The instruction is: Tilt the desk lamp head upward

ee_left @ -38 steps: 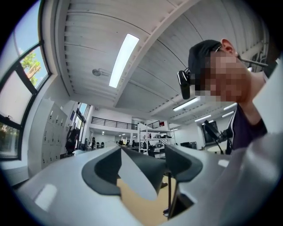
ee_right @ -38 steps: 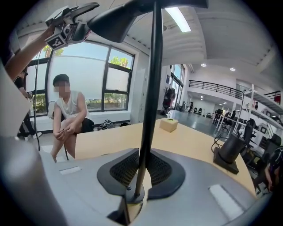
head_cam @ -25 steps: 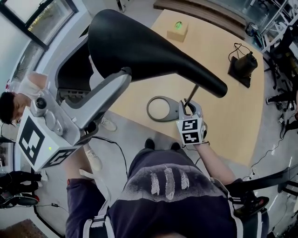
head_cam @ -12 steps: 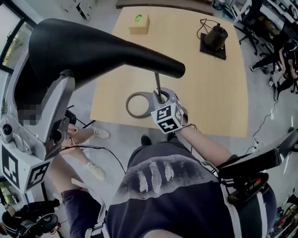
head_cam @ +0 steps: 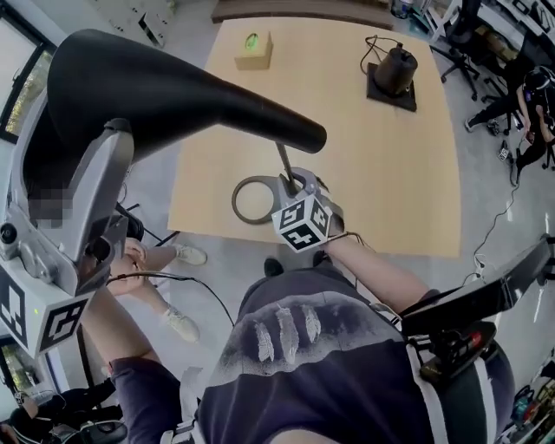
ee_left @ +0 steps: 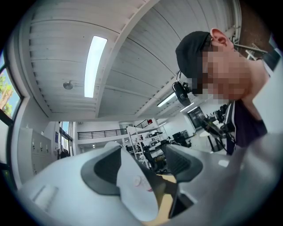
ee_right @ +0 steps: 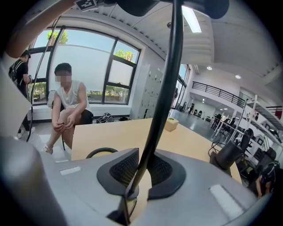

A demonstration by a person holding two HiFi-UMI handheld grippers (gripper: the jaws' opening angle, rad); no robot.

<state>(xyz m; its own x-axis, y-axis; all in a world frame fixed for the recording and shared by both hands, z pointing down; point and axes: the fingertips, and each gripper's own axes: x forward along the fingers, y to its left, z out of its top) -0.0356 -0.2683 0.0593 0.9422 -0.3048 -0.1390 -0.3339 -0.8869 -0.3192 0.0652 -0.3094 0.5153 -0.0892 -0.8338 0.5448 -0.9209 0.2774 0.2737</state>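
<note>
Head view: black lamp head [head_cam: 173, 87] fills the upper left, raised close to the camera, well above the tabletop [head_cam: 364, 173]. Left gripper [head_cam: 117, 143] comes up from the lower left and meets the head's underside. Left gripper view: left gripper [ee_left: 146, 172] fingers [ee_left: 108, 170] clamped on the rim of the lamp head [ee_left: 137, 194], white inner face against one pad, dark outer side toward the other.

Right gripper [head_cam: 299, 184], marker cube [head_cam: 302, 224] facing the camera, sits at the near tabletop edge on the thin lamp stem [head_cam: 284, 160]. Right gripper view: right gripper [ee_right: 141, 170] fingers [ee_right: 126, 170] closed on the lamp stem [ee_right: 166, 88], low on the rod; the stem rises tilted between the pads up to the lamp head [ee_right: 208, 8] at the top of frame.

Ring-shaped lamp base [head_cam: 236, 201] lies flat on the tabletop just left of the right gripper, also seen as a dark arc [ee_right: 101, 151] in the right gripper view.

Far side of the tabletop [ee_right: 115, 132]: small box [head_cam: 251, 49] [ee_right: 171, 124] at the left, and a black object with a cable [head_cam: 395, 69] [ee_right: 225, 156] at the right, well apart from the lamp. Seated person [ee_right: 66, 106] beside the tabletop's left end by the windows.
</note>
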